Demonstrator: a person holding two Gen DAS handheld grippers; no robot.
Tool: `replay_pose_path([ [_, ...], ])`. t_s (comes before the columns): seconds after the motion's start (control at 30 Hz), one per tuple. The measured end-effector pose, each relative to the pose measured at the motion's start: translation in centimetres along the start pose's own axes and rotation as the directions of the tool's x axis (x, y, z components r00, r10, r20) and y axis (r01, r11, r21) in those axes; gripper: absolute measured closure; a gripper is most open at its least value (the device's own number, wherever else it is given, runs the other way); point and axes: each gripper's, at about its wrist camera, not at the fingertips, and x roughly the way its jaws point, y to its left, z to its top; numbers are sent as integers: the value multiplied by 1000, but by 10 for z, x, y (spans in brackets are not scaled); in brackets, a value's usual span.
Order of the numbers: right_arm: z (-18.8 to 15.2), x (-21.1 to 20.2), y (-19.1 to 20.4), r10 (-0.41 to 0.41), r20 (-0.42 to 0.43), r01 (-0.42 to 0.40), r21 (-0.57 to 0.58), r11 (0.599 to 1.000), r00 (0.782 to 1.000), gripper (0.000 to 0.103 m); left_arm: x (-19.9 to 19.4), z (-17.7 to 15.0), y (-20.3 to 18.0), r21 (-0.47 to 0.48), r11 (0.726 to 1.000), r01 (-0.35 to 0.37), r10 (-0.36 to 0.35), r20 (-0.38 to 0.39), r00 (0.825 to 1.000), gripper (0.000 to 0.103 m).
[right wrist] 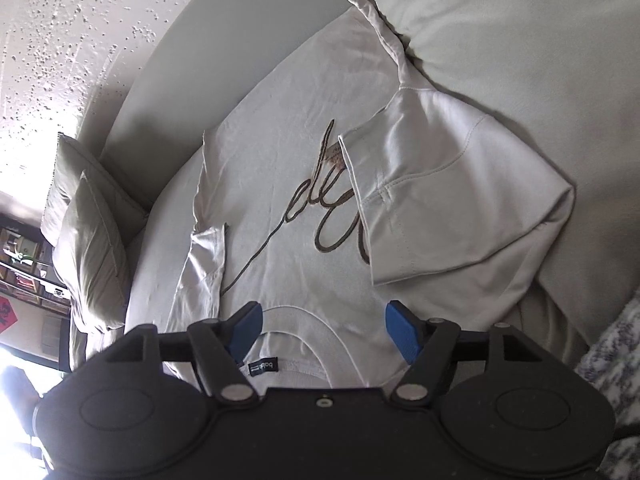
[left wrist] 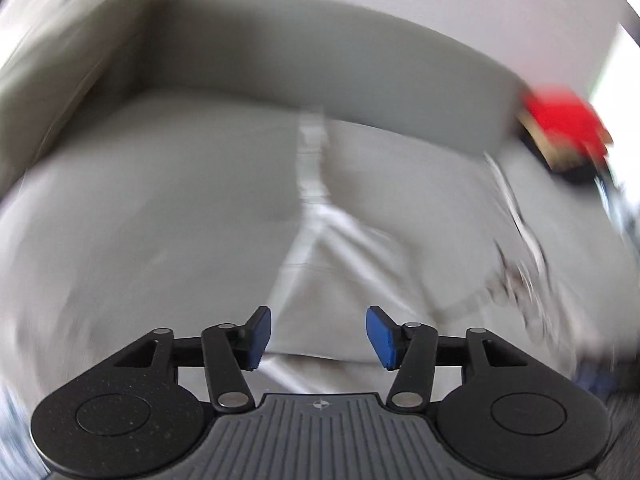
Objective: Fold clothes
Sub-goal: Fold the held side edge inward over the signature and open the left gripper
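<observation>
- Mostly flat, a pale beige T-shirt [right wrist: 288, 184] lies front-up on the seat of a light grey sofa [right wrist: 168, 120], its collar nearest the right wrist camera.
- Dark brown cursive lettering [right wrist: 320, 216] runs across its chest; one sleeve [right wrist: 448, 184] is folded inward over the end of the script, while the other sleeve [right wrist: 200, 276] lies crumpled along the opposite edge.
- Inside the neckline sits a small black label [right wrist: 263, 367].
- Over the collar hovers the right gripper [right wrist: 322, 334], its blue pads spread wide with nothing between them.
- Likewise, the left gripper [left wrist: 318, 338] is spread apart and empty, above pale cloth with whitish seams [left wrist: 316, 224]; its view is heavily blurred.
- Beside the shirt stands a grey cushion [right wrist: 92, 240] against the sofa's arm, and a larger back cushion [right wrist: 520, 28] sits past the folded sleeve.
- At the blurred right edge of the left view shows a red object [left wrist: 564, 120], too smeared to identify.
- Behind the sofa rises a textured white wall [right wrist: 60, 32].
</observation>
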Motion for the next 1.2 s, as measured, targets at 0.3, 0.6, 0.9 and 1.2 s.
replay_pose_path([
  [0.3,1,6,-2,-12,-5,12,22,1000,1000,35,39,6,48,-301,946,124,-169,-131,977,62],
  [0.6,-1,8,-3,-12,1,12,21,1000,1000,34,57,4,65,-420,901,104,-190,-169,967,102],
  [0.9,4,0,7,1,-13,-1,-27,1000,1000,34,27,9,4,-50,994,-99,92,-127,988,90],
  [1.2,51,-12,-5,-175,178,185,-39,982,968,72,51,31,-56,203,976,-75,76,0,997,95],
])
